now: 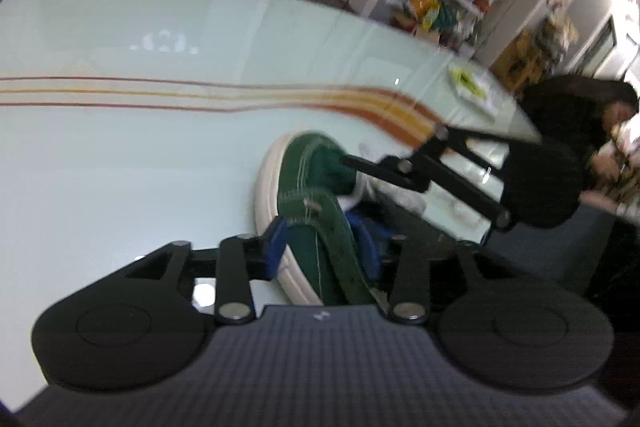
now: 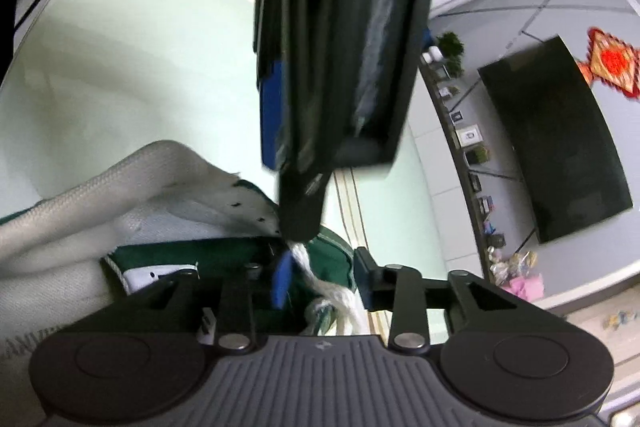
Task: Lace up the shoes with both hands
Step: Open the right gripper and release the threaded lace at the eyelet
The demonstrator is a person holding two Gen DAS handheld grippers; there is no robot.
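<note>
We see a big pale green table (image 1: 120,155) with an orange stripe (image 1: 380,107) running across it; the green shoe (image 1: 316,211) with its white sole lies on its side at the near right part of the table, toe pointing far

In the left wrist view our left gripper (image 1: 322,255) has its blue pads on either side of the shoe's side wall, one outside by the sole, one inside the opening – looks clamped on the shoe, steadying it. The right gripper (image 1: 348,159) comes in from the right, tips at the shoe's upper, near the white lace (image 1: 360,193)

In the right wrist view the right gripper (image 2: 324,283) has its fingers spread apart with the white lace (image 2: 332,291) lying between them, not pinched, so released. The left tool hangs down from the top of this view, its tip touching the shoe just above the lace. Which eyelet is next we cannot tell, too blurry

Step in hand, our guess: right side catching the lace end while left holds the shoe. To do it well – keep the left clamp firm so the shoe doesn't roll, close the right fingers on the lace close to its tip, not on the bunch, then pull straight and slow so the lace doesn't slip or drag the shoe off the table edge
</note>
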